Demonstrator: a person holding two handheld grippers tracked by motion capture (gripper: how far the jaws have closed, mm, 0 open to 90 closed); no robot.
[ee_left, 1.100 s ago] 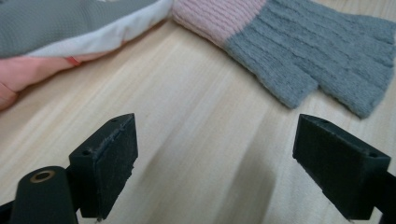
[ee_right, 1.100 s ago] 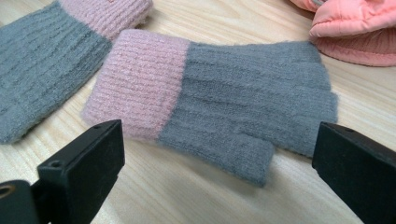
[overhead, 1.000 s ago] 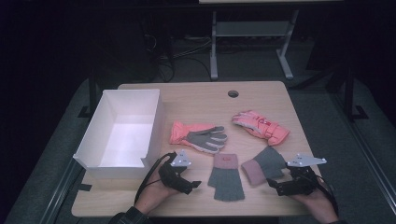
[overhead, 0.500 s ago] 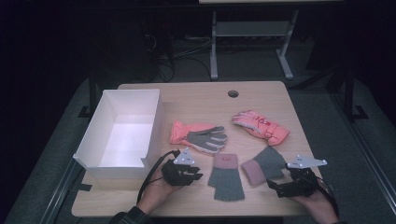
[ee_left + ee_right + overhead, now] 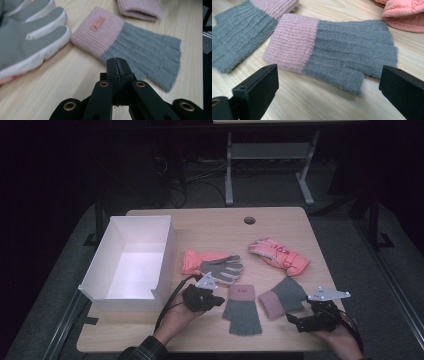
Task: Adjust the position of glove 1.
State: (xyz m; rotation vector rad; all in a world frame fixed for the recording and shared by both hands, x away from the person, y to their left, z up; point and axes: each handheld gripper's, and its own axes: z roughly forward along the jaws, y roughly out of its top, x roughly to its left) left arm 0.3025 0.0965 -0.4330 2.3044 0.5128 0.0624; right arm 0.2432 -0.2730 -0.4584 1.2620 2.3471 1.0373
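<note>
Two grey-and-pink knit mitts lie near the table's point(image 5: 210, 222) front edge; the left mitt point(image 5: 130, 45) carries a small pink label, its writing unreadable. The left gripper point(image 5: 117, 65), jaws pressed together, has edged right toward this mitt since a second ago. The right gripper point(image 5: 329, 82) gapes wide before the right mitt point(image 5: 332, 50).

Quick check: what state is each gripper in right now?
Left gripper: jaws shut on nothing, just short of the knit mitten with the label.
Right gripper: jaws wide open, empty, facing the second knit mitten.
</note>
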